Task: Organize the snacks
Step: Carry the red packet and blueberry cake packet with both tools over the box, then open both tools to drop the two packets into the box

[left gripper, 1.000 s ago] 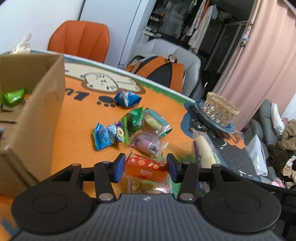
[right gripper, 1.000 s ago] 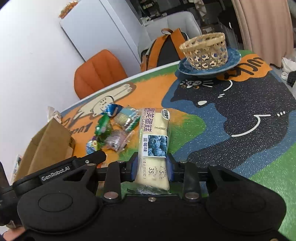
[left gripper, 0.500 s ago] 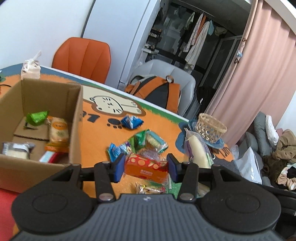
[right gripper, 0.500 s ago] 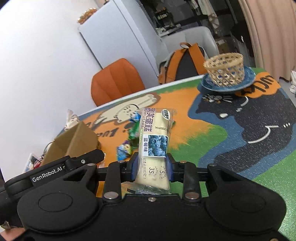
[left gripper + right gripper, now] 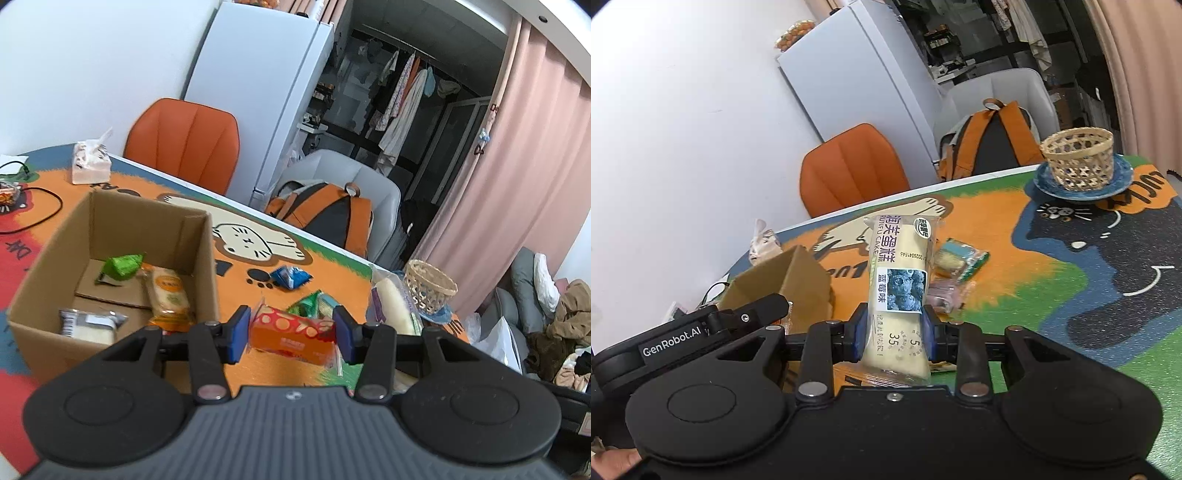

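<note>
Left claw [image 5: 291,334] grips orange packet [image 5: 291,332] beside cardboard box [image 5: 205,258] (half-filled); right claw [image 5: 892,332] clamps blueberry cake [image 5: 899,291].

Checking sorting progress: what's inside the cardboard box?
The box holds a green packet, an orange-labelled cake and a white pack. Its near corner is hidden.

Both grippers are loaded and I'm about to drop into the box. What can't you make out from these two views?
- Cardboard box: near corner of its floor hidden behind the left gripper, left wrist view; in the right wrist view only an outer wall shows.
- Orange snack pack: label blurred.
- Loose snacks on the table: partly hidden behind the blueberry cake held in the right gripper.
- Wicker basket: contents not visible.
</note>
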`<action>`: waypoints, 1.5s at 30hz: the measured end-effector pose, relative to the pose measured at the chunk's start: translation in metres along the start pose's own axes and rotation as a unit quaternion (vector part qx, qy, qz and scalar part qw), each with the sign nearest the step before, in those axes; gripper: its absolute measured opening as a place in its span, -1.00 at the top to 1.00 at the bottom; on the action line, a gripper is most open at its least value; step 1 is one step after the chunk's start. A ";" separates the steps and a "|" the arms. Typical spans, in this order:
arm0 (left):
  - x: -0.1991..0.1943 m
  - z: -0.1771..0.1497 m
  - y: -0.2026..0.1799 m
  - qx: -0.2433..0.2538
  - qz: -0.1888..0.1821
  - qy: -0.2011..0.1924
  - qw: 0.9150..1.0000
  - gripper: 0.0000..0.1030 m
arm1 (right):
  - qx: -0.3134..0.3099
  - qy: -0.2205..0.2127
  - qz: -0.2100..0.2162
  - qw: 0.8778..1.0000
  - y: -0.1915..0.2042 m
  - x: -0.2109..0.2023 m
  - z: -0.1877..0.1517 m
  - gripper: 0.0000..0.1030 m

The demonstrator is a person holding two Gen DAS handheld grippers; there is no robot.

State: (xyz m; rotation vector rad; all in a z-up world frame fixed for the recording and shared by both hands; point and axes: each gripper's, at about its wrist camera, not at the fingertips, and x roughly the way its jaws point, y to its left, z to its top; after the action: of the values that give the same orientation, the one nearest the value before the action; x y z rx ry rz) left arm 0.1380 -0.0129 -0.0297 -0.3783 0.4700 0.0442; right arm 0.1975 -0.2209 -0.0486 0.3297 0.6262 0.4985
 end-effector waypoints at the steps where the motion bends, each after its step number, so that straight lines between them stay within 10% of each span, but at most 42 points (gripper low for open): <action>1: -0.002 0.001 0.002 -0.001 0.001 -0.001 1.000 0.09 | -0.002 0.000 0.002 1.000 0.004 0.000 0.000 0.41; 45: -0.010 0.043 0.130 -0.103 0.069 -0.015 0.992 -0.06 | -0.060 0.026 0.065 0.996 0.127 0.086 0.013 0.41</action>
State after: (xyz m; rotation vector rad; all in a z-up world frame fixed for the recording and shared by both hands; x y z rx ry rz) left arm 0.1309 0.1244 -0.0348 -0.5475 0.4628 0.2335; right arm 0.2224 -0.0706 -0.0240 0.2442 0.6255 0.6681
